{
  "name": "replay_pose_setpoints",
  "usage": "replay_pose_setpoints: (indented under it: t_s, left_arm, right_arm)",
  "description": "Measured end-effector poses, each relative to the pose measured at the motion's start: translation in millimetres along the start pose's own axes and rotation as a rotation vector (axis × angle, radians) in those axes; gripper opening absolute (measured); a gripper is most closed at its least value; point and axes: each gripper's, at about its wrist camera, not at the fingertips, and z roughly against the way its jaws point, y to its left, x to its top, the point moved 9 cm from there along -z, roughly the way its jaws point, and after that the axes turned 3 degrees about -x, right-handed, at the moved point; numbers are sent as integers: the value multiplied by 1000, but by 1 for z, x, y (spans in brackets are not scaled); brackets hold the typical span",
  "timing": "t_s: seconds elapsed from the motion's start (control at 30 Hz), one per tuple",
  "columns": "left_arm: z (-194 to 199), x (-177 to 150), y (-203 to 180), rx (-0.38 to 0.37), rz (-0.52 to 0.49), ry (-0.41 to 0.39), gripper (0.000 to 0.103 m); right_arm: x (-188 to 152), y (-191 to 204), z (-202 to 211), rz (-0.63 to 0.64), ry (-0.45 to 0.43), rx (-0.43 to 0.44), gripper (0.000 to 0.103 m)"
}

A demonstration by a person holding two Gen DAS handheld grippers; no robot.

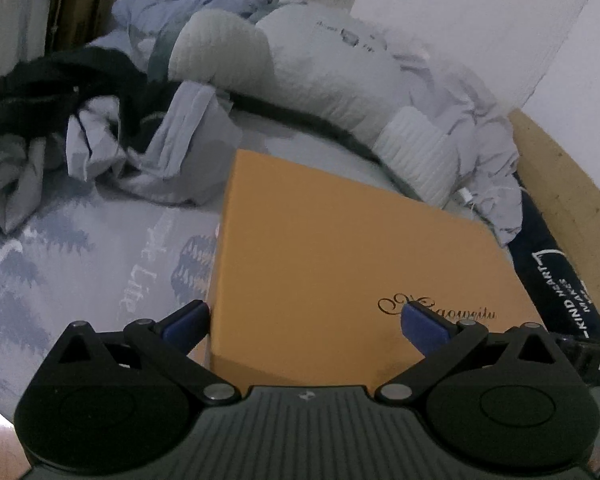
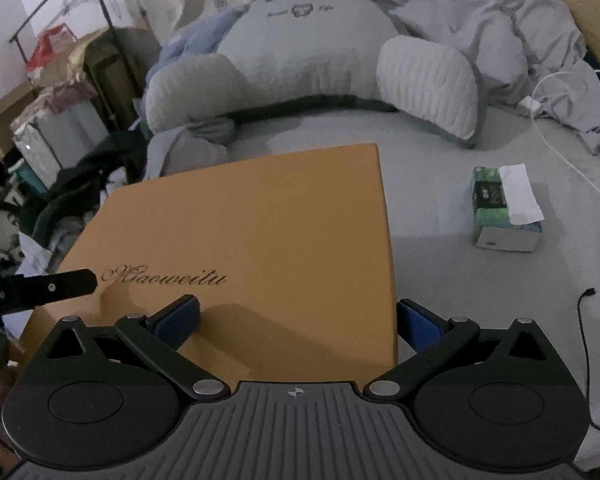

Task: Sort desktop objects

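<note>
A flat orange box (image 1: 340, 248) with gold script lettering lies on the bed. My left gripper (image 1: 306, 314) is open and straddles the box's near left corner. One blue-padded finger (image 1: 188, 320) is just off the left side and the other finger (image 1: 424, 326) hovers over the lid by the lettering. My right gripper (image 2: 298, 308) is open across the orange box (image 2: 252, 232) at its right edge, with one finger (image 2: 180, 318) over the lid and the other finger (image 2: 418, 326) beyond the side. A black part of the left gripper (image 2: 60, 286) shows at the box's left.
A green tissue pack (image 2: 504, 208) sits right of the box on the grey sheet (image 2: 460, 280). A black cable (image 2: 584, 320) and a white charger cable (image 2: 540, 100) lie on the right. A large backrest pillow (image 2: 300, 48) is behind, crumpled clothes (image 1: 100, 140) to the left, and a wooden bed frame (image 1: 572, 184) on the right.
</note>
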Motion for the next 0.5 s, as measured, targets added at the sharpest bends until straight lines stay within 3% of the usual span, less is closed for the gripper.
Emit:
replay_pose_setpoints:
  t_s: [0.5]
  left_arm:
    - [-30,-4,18,21,3,34,103]
  right_arm:
    - [-17,-6,-36,-29,59,7,103]
